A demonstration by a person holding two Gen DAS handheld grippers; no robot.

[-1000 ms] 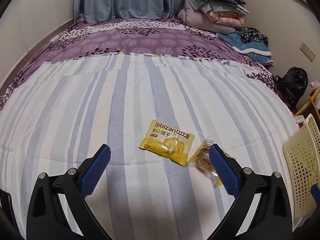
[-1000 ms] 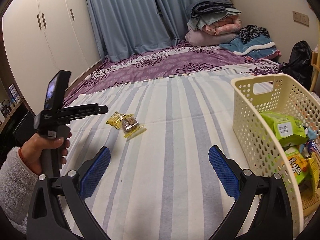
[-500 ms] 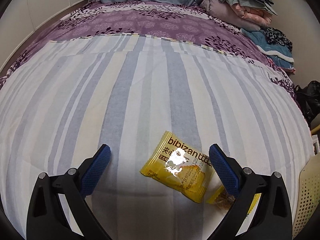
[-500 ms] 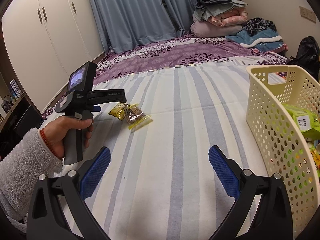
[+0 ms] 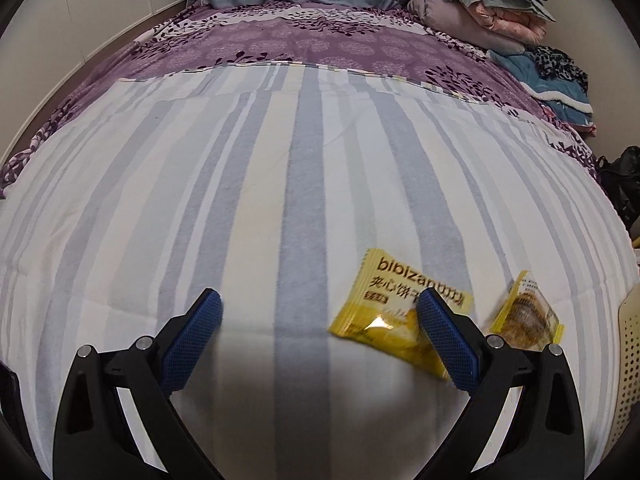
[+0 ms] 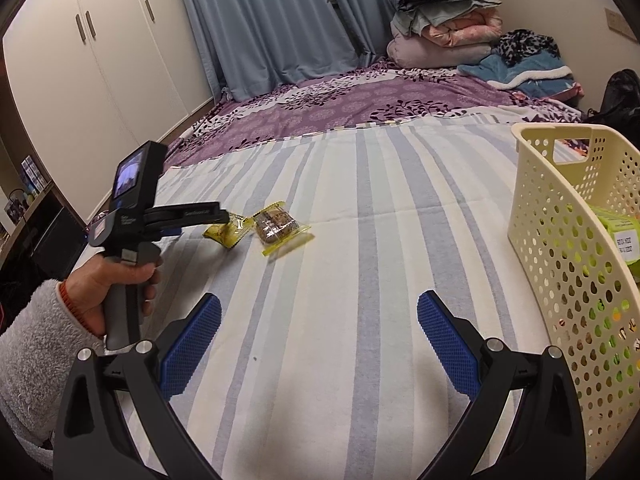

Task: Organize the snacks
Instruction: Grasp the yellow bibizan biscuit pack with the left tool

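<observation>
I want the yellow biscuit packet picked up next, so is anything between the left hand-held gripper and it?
Nothing visible does. The left hand-held gripper is open right at the yellow biscuit packet, one finger in front of its right part. The clear-wrapped snack lies beside the packet, to its right, not in the path.

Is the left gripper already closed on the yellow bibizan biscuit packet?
No. The left gripper is wide open above the striped sheet, and the yellow bibizan biscuit packet lies flat, partly under its right finger.

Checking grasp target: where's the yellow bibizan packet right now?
On the striped sheet, lower right in the left wrist view: the yellow bibizan packet lies partly behind the open left claw's right finger, just left of the clear-wrapped snack.
</observation>
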